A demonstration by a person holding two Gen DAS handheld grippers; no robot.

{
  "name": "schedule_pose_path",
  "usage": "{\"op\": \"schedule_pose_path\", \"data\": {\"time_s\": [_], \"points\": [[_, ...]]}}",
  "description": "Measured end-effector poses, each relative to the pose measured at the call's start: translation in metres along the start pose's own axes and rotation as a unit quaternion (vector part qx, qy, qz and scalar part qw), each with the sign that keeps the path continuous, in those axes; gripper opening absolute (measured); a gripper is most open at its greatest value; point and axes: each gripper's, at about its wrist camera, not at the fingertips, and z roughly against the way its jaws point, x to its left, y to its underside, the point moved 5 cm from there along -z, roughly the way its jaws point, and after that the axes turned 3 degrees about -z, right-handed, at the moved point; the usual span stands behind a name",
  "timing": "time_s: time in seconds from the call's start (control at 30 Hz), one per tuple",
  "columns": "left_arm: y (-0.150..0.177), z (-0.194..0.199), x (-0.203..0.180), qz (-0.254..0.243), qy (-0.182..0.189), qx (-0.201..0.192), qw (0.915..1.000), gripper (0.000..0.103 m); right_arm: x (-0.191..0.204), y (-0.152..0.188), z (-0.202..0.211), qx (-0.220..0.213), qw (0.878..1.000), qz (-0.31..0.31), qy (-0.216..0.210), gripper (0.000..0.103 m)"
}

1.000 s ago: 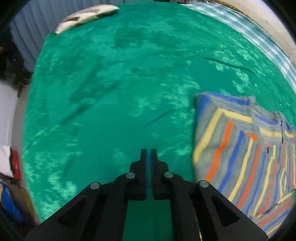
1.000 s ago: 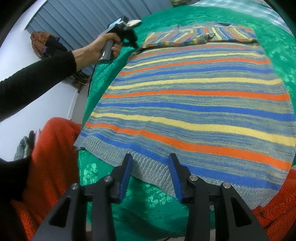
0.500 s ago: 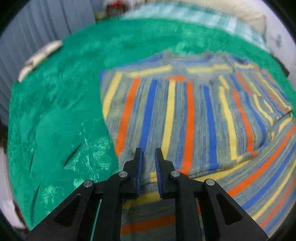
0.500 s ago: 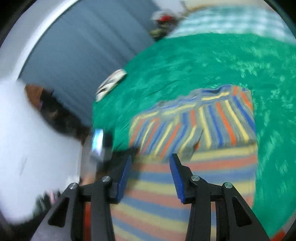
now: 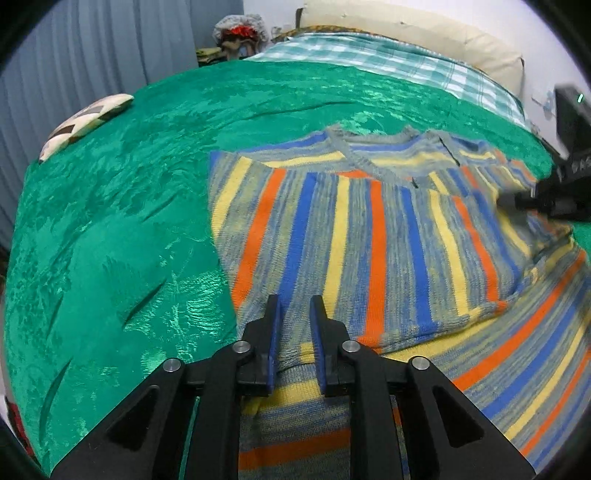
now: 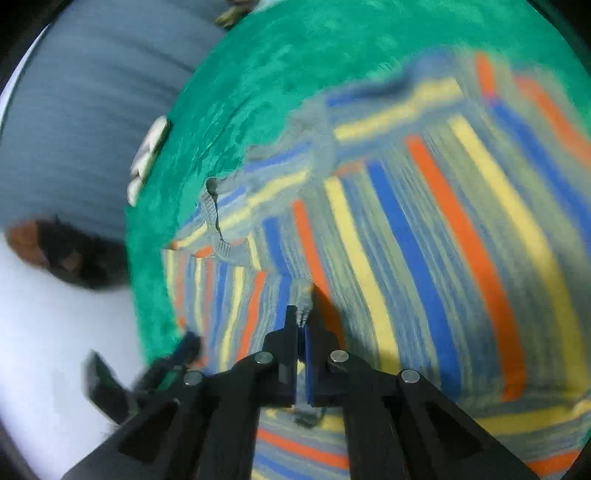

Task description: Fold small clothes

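Observation:
A striped knit sweater (image 5: 388,236) in blue, orange, yellow and grey lies on the green bedspread (image 5: 122,206), its sleeves folded across the chest. My left gripper (image 5: 294,314) is open, its fingers just over the folded sleeve's near left edge. My right gripper (image 6: 301,321) is shut on a grey ribbed cuff (image 6: 303,297) of the sweater (image 6: 424,221). The right gripper's body shows at the right edge of the left wrist view (image 5: 565,177). The right wrist view is blurred.
A patterned pillow (image 5: 81,122) lies at the far left of the bedspread. A checked sheet (image 5: 388,62) and a cream headboard cushion (image 5: 424,29) are at the far end. Blue curtains (image 5: 92,48) hang on the left.
My right gripper has shut on the sleeve cuff; it was open before. My left gripper has opened a little wider and swung from the bare bedspread over the sweater.

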Motion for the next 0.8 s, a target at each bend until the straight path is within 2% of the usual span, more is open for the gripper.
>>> {"op": "schedule_pose_path", "data": {"time_s": [0.03, 0.07, 0.1, 0.17, 0.2, 0.23, 0.3, 0.37, 0.4, 0.47, 0.53, 0.6, 0.63, 0.67, 0.7, 0.73, 0.8], "points": [[0.0, 0.004, 0.0, 0.006, 0.001, -0.003, 1.0, 0.03, 0.018, -0.006, 0.012, -0.034, 0.998, 0.052, 0.007, 0.003], [0.0, 0.006, 0.0, 0.008, 0.003, -0.006, 0.9999, 0.044, 0.032, -0.01, 0.022, -0.062, 0.994, 0.091, 0.011, 0.003], [0.001, 0.007, -0.002, 0.004, -0.003, -0.01, 0.9999, 0.05, 0.041, -0.013, 0.028, -0.082, 0.99, 0.117, 0.016, 0.003], [0.002, 0.005, -0.004, -0.008, -0.038, -0.005, 0.9992, 0.076, 0.044, -0.018, 0.023, -0.093, 0.983, 0.152, 0.048, 0.003], [0.003, 0.005, -0.003, -0.009, -0.057, 0.0, 0.9983, 0.079, 0.039, -0.021, 0.014, -0.085, 0.983, 0.152, 0.06, 0.008], [0.002, 0.007, -0.001, -0.006, -0.055, 0.002, 0.9985, 0.08, 0.029, -0.022, 0.002, -0.065, 0.984, 0.143, 0.081, 0.022], [-0.001, 0.014, 0.004, 0.006, -0.037, 0.007, 0.9993, 0.08, 0.012, -0.02, 0.001, -0.052, 0.986, 0.123, 0.098, 0.035], [-0.009, 0.028, 0.017, 0.039, -0.014, -0.013, 0.9991, 0.08, 0.001, -0.014, 0.022, -0.076, 0.991, 0.084, 0.068, 0.035], [-0.014, 0.031, 0.023, 0.052, -0.008, -0.018, 0.9985, 0.08, -0.002, -0.009, 0.03, -0.074, 0.993, 0.069, 0.055, 0.035], [-0.031, 0.023, 0.034, 0.076, 0.004, -0.008, 0.9971, 0.08, -0.004, 0.011, 0.036, -0.033, 0.999, 0.031, 0.016, 0.035], [-0.05, 0.0, 0.043, 0.074, -0.022, 0.02, 0.9968, 0.08, 0.001, 0.029, 0.033, -0.002, 1.0, 0.011, -0.023, 0.035], [-0.062, -0.025, 0.05, 0.07, -0.045, 0.052, 0.9951, 0.08, 0.005, 0.041, 0.024, 0.009, 1.0, 0.014, -0.008, 0.035], [-0.067, -0.042, 0.053, 0.073, -0.048, 0.079, 0.9931, 0.077, 0.005, 0.043, 0.017, 0.01, 1.0, 0.013, -0.003, 0.035], [-0.07, -0.052, 0.053, 0.076, -0.036, 0.094, 0.992, 0.054, 0.003, 0.043, 0.011, 0.006, 1.0, 0.009, 0.008, 0.035], [-0.071, -0.058, 0.052, 0.076, -0.018, 0.103, 0.9916, 0.028, 0.002, 0.043, 0.008, 0.0, 1.0, 0.006, 0.014, 0.029], [-0.072, -0.06, 0.052, 0.075, -0.015, 0.109, 0.9911, 0.004, 0.002, 0.044, 0.004, -0.001, 0.999, 0.017, 0.027, 0.006], [-0.074, -0.054, 0.059, 0.077, -0.051, 0.094, 0.9913, 0.002, 0.001, 0.047, 0.007, -0.011, 0.997, 0.046, 0.068, 0.003]]}}
